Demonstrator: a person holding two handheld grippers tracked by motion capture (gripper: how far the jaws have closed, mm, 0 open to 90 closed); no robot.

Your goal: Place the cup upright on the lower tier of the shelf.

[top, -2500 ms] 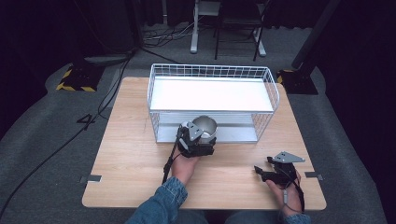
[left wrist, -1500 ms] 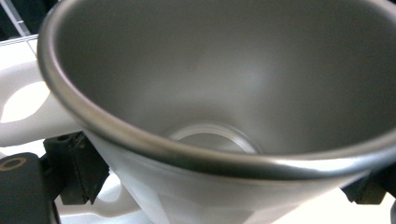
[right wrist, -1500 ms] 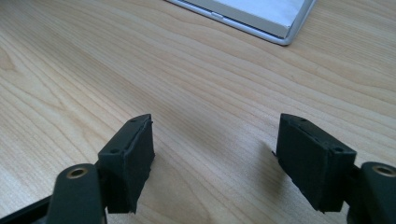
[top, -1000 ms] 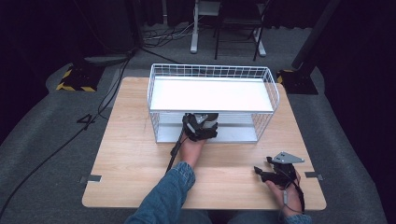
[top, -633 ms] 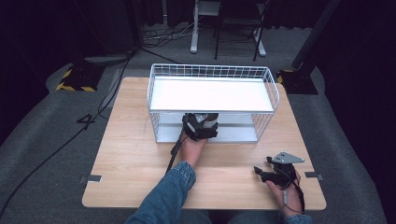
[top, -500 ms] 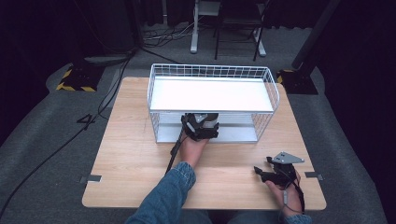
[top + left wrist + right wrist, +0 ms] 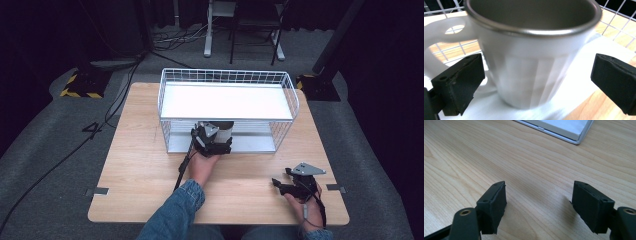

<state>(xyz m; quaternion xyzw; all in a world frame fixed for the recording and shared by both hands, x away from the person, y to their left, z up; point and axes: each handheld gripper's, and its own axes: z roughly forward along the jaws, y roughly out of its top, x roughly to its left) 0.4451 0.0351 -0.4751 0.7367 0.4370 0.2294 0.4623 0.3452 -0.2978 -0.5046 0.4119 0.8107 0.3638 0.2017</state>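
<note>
Mug [image 7: 529, 57] upright between spread left tongs [image 7: 536, 82]

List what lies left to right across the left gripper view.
Left black finger → white metal mug with a handle and steel rim → right black finger, the mug standing free in the gap between them.

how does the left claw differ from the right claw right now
The left claw reaches into the wire basket at its lower shelf, while the right claw rests low over bare table. The left claw has a white mug between its jaws, apart from both; the right claw has only wood between its jaws. Both stand open.
</note>
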